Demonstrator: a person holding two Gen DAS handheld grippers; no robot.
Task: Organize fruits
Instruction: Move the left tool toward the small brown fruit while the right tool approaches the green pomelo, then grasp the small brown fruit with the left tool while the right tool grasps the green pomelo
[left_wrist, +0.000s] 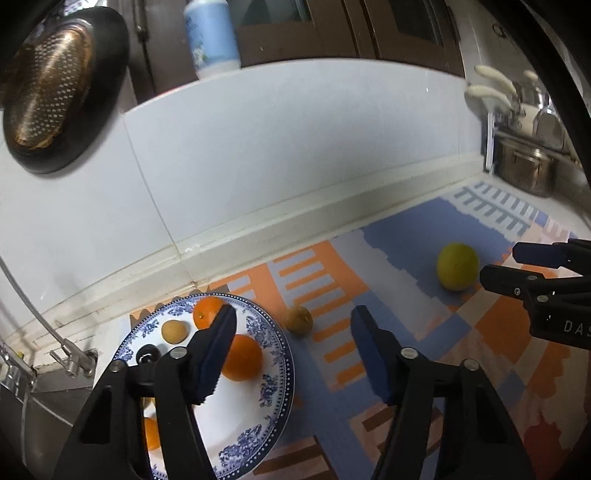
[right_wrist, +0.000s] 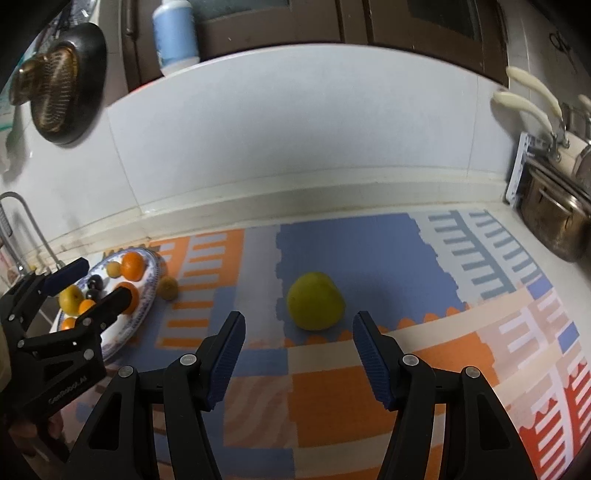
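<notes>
Nearest, 2 black hand-held grippers with dark blue ribbed pads hang tilted down over a patterned mat (right_wrist: 325, 398) of orange, blue and cream blocks that covers the counter. Neither has hold of anything. The right gripper (right_wrist: 298, 334) has its jaws partly apart with only bare mat between them; the yellow-green fruit (right_wrist: 316, 301) lies on a blue patch just beyond its fingertips, apart from both pads. The left gripper (left_wrist: 291, 325) is also partly open and empty, one finger over the right side of the blue-and-white plate (left_wrist: 275, 387), the other over the mat. That plate sits at the left end of the mat, near the counter's left edge beside the sink. On it lie 2 oranges (left_wrist: 242, 356), a small tan fruit (left_wrist: 175, 331) and a dark round fruit (left_wrist: 147, 352); the right wrist view adds a yellow fruit (right_wrist: 71, 298) and more small orange ones at the plate's near side. Just off the plate's right rim, on the mat, rests a small brown fruit (left_wrist: 298, 319). Farther back, a white tiled wall (right_wrist: 295, 147) rises from the counter's back edge. At the far right corner stands a steel pot (right_wrist: 554, 229), and high on the left hangs a dark pan holding a perforated metal strainer (left_wrist: 48, 92).
</notes>
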